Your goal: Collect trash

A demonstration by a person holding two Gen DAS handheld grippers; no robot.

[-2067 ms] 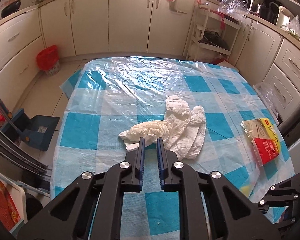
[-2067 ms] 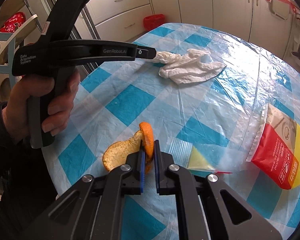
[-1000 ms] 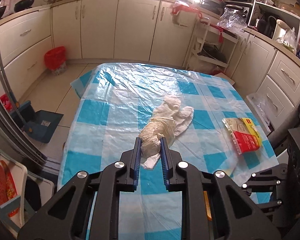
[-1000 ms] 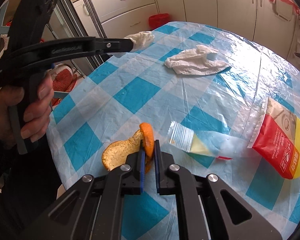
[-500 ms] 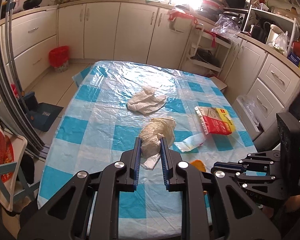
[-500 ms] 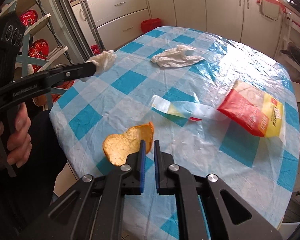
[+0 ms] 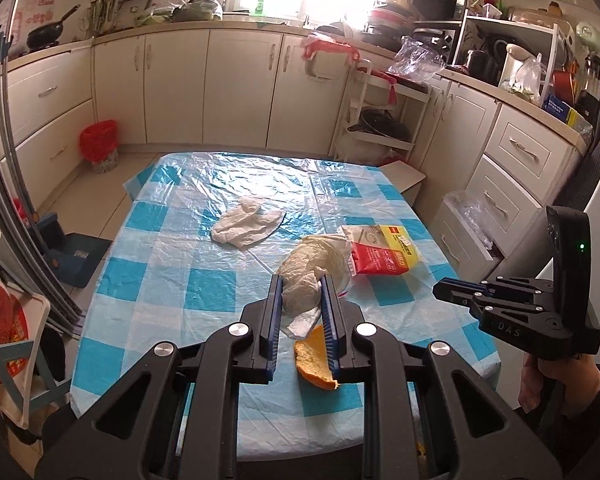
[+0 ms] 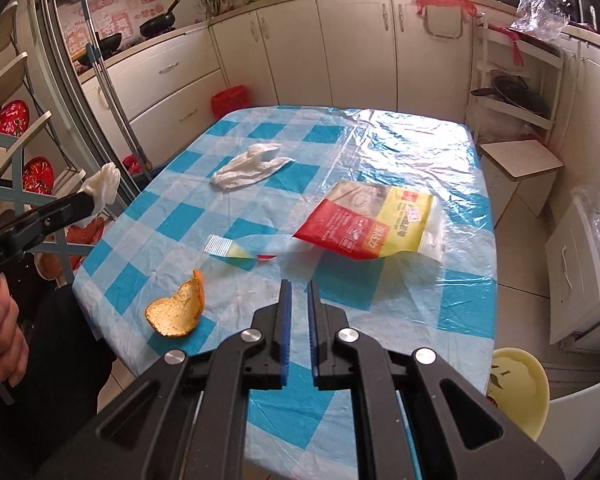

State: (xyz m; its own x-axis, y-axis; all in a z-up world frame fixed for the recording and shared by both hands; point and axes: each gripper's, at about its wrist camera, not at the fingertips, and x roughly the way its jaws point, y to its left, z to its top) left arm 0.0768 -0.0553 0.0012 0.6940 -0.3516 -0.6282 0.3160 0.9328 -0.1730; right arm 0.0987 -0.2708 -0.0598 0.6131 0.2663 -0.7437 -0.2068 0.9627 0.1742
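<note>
My left gripper (image 7: pixel 300 280) is shut on a crumpled white tissue (image 7: pixel 306 276) and holds it well above the table; it also shows at the left of the right wrist view (image 8: pixel 104 188). My right gripper (image 8: pixel 296 286) is shut and empty above the table's near edge. An orange peel (image 8: pixel 176 308) lies on the blue checked tablecloth (image 8: pixel 380 152) near the front left corner. A second white tissue (image 8: pixel 248 168), a clear wrapper (image 8: pixel 240 248) and a red and yellow packet (image 8: pixel 372 224) lie on the table.
A red bin (image 7: pixel 99 142) stands on the floor by the far cabinets. A dustpan (image 7: pixel 76 258) sits left of the table. A yellow stool (image 8: pixel 516 384) is at the table's near right corner. A small white stool (image 8: pixel 520 160) stands at the far right.
My left gripper has lifted the tissue up and back off the table. My right gripper has let go of the orange peel and pulled back to the right; the peel lies on the table.
</note>
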